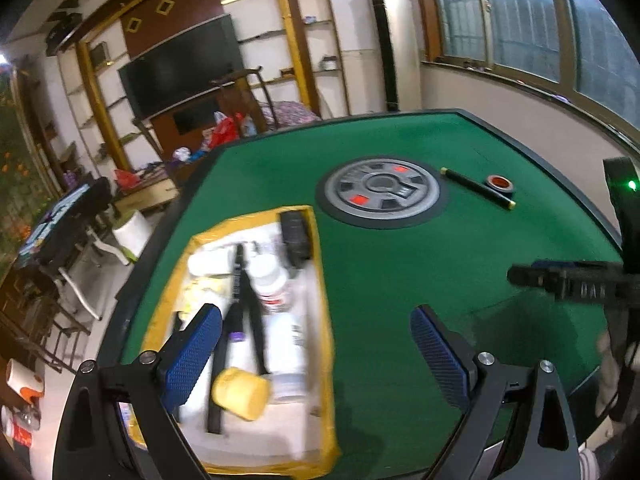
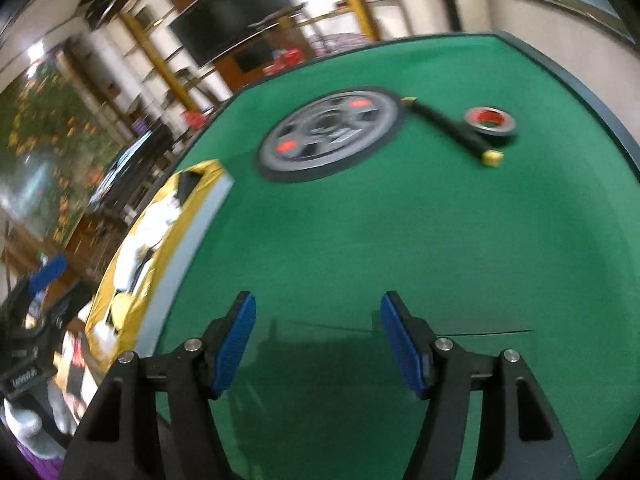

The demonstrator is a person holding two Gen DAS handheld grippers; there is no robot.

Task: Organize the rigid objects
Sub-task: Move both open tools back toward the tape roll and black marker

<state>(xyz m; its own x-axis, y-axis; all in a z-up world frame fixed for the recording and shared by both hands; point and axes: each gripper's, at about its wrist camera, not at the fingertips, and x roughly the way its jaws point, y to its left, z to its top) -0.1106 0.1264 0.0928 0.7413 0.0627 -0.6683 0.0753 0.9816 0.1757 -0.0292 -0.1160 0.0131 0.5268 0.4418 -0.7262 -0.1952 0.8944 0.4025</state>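
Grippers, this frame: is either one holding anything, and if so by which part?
Nothing is held. The left gripper is open above the box edge; the right gripper is open over bare green table.

The surface [image 1: 400, 280] is covered in plain green felt, with a grey and black disc [image 1: 380, 192] marked by red squares set at its centre. The box [image 1: 324, 320] is edged in yellow tape, and a pale yellow cylinder [image 1: 240, 394] is seen inside it. The stick [image 2: 452, 130] is black with yellow ends, the tape roll [image 2: 491, 122] is dark with a red core, and both tongs [image 1: 316, 356] [image 2: 316, 340] are black, faced with blue dimpled pads [image 2: 236, 340].
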